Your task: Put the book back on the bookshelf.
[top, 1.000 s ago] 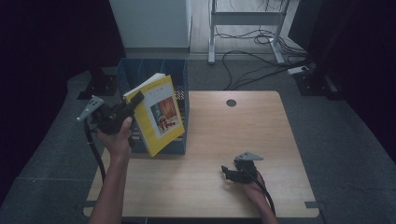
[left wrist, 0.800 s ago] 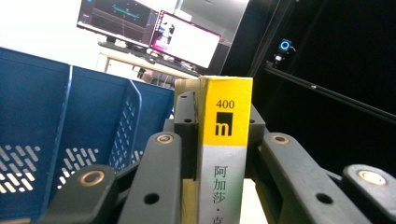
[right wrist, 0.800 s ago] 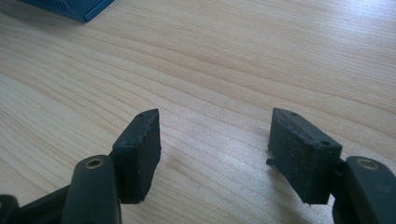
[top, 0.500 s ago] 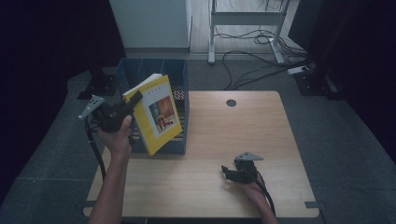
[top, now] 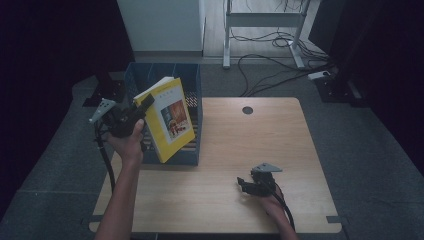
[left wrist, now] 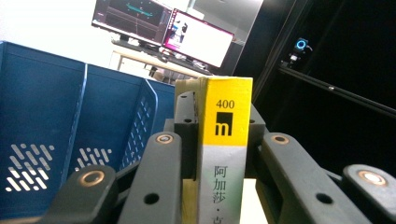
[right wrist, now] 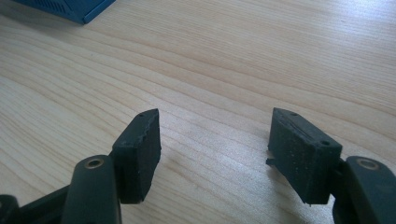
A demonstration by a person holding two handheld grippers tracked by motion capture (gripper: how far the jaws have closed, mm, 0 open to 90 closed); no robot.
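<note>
A yellow book (top: 169,117) with a picture on its cover hangs tilted over the front of the blue file rack (top: 192,82). My left gripper (top: 144,106) is shut on its spine edge, coming in from the left. In the left gripper view the book's yellow and grey spine (left wrist: 226,140) stands between the two black jaws, with the rack's blue dividers (left wrist: 84,126) behind at left. My right gripper (top: 242,183) rests low on the wooden table (top: 250,145) near the front edge. It is open, with nothing between its pads (right wrist: 138,149), only bare wood.
The blue rack stands at the table's back left corner. A round cable hole (top: 247,110) sits near the table's far edge. Cables (top: 270,60) and a desk frame lie on the floor beyond. Monitors (left wrist: 163,28) show far off in the left gripper view.
The left hand and book shifted only slightly. The right gripper has not moved.
</note>
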